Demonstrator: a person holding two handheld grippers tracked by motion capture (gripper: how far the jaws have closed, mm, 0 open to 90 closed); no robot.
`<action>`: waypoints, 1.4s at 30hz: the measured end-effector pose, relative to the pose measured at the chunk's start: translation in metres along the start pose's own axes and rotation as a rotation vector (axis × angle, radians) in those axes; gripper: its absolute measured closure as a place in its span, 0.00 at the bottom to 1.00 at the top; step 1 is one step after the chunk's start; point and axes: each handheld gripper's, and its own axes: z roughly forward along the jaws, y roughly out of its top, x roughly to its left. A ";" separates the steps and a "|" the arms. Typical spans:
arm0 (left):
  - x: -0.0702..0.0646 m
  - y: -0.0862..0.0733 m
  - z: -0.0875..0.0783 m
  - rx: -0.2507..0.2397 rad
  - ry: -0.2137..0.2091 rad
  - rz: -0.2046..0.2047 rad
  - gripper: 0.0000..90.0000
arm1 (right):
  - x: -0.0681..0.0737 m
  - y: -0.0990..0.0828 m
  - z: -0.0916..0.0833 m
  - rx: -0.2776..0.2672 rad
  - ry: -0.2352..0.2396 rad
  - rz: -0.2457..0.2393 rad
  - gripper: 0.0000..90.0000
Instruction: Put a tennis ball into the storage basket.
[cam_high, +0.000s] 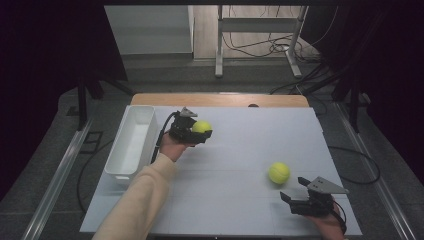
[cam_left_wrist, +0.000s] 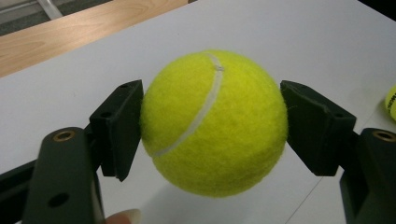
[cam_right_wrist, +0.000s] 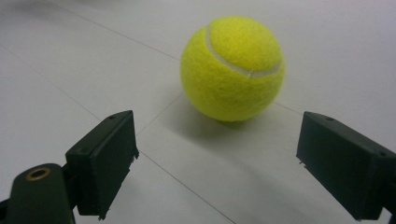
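Note:
My left gripper (cam_high: 202, 131) is shut on a yellow tennis ball (cam_high: 201, 126), its black pads (cam_left_wrist: 122, 127) pressing both sides of the ball (cam_left_wrist: 215, 123), just above the white table sheet, to the right of the white bin. A second tennis ball (cam_high: 279, 172) rests on the sheet at the right. My right gripper (cam_high: 293, 188) stands open just short of it, low over the sheet. In the right gripper view that ball (cam_right_wrist: 232, 67) lies beyond the jaws of the gripper (cam_right_wrist: 217, 154), with nothing between them. The same ball's edge (cam_left_wrist: 391, 102) shows in the left gripper view.
A white rectangular bin (cam_high: 116, 146) stands along the left edge of the white table sheet (cam_high: 240, 150). A wooden table edge (cam_high: 220, 99) runs along the back. Cables and metal frame legs (cam_high: 219, 55) lie on the floor beyond.

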 end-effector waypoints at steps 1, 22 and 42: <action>0.000 0.000 -0.001 -0.001 -0.001 -0.001 0.29 | 0.000 0.000 0.000 -0.003 0.003 0.000 0.14; -0.005 0.000 -0.020 -0.043 -0.022 0.018 0.29 | 0.001 0.000 0.000 -0.004 0.001 0.000 0.14; -0.006 0.001 -0.041 -0.094 -0.030 0.010 0.29 | 0.001 0.000 0.000 -0.004 0.001 -0.001 0.14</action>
